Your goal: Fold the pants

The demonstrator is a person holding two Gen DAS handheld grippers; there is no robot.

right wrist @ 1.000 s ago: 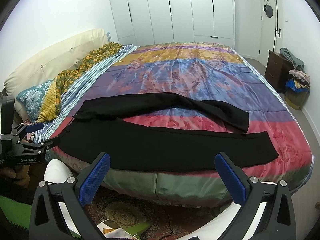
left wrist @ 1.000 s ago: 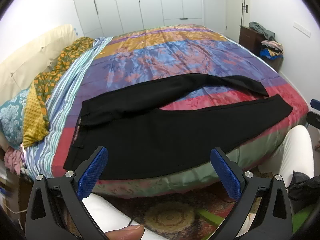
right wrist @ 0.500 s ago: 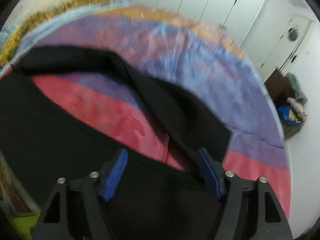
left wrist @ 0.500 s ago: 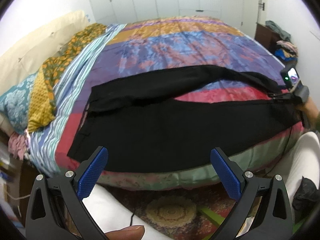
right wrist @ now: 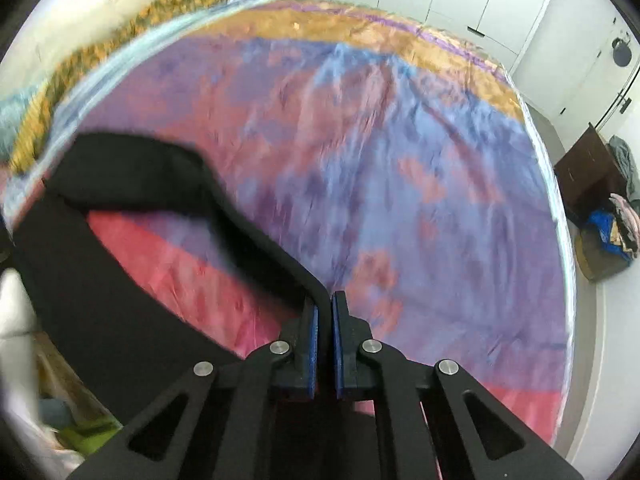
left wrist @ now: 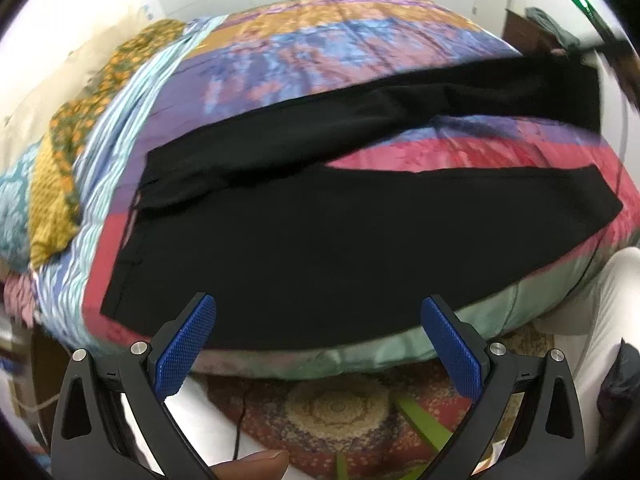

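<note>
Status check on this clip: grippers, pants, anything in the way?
Left gripper open, hovering over the near leg. Right gripper shut on far leg's hem. Black pants spread unfolded on the bedspread. Nothing in the way.

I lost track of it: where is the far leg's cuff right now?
In the right wrist view the cuff sits low at centre, pinched in the right hand-held gripper above the bedspread.

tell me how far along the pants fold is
Done: pants lie spread on the bed, legs apart. In hand: right gripper is shut on the far leg's end; left gripper is open over the near edge. Left: every fold.
</note>
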